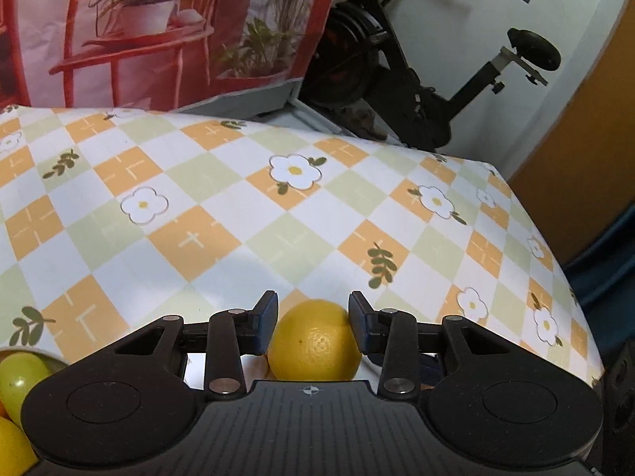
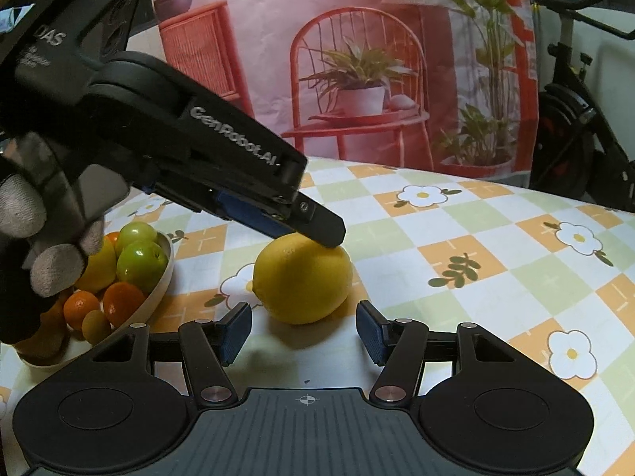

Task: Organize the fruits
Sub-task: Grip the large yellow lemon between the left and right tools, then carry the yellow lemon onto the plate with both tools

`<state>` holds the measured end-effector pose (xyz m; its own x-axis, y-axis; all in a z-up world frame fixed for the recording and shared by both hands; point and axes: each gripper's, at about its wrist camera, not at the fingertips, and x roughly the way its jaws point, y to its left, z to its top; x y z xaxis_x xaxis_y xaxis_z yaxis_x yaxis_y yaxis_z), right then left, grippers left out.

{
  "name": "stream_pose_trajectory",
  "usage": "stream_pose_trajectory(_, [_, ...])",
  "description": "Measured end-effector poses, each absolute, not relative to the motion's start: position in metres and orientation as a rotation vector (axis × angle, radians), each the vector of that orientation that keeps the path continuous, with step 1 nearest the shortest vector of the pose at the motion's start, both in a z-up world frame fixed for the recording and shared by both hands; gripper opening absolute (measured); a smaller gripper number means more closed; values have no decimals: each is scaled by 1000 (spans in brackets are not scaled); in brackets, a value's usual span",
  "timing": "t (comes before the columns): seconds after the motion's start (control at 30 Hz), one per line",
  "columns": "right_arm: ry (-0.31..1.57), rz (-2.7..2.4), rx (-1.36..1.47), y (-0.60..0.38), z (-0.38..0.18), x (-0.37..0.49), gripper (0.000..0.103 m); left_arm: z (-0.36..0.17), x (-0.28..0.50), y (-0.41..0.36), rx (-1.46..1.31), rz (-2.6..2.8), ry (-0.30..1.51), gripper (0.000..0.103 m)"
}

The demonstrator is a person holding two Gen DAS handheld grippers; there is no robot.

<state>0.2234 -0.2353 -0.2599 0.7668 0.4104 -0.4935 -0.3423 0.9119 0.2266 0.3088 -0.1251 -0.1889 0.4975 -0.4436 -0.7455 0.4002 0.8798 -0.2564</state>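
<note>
A yellow lemon point(image 1: 315, 341) point(image 2: 302, 277) rests on the checked tablecloth. My left gripper point(image 1: 313, 317) is around it, one pad on each side, touching or nearly so; the right wrist view shows its finger point(image 2: 317, 224) coming down over the lemon's top. My right gripper point(image 2: 303, 335) is open and empty, just in front of the lemon. A cream bowl point(image 2: 160, 283) to the lemon's left holds green fruits point(image 2: 141, 261), oranges point(image 2: 121, 301) and a yellow fruit. The bowl's fruit shows at the lower left of the left wrist view point(image 1: 20, 377).
The flowered tablecloth point(image 1: 238, 218) covers the table, whose far and right edges are close. A printed backdrop of red chairs and plants point(image 2: 357, 59) stands behind. An exercise bike point(image 1: 416, 79) stands beyond the table.
</note>
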Motion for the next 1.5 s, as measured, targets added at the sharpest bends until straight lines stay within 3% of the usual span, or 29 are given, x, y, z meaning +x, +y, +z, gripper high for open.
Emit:
stream_pose_trajectory(0.5, [591, 470, 118, -215, -259, 226, 56, -187, 277, -93, -115, -572, 979, 41])
stream_pose_trajectory(0.73, [581, 466, 72, -208, -261, 222, 52, -183, 267, -89, -83, -568, 936, 41])
stream_pose_trajectory(1.5, [569, 523, 85, -212, -262, 216, 51, -191, 278, -84, -189, -558, 958, 44])
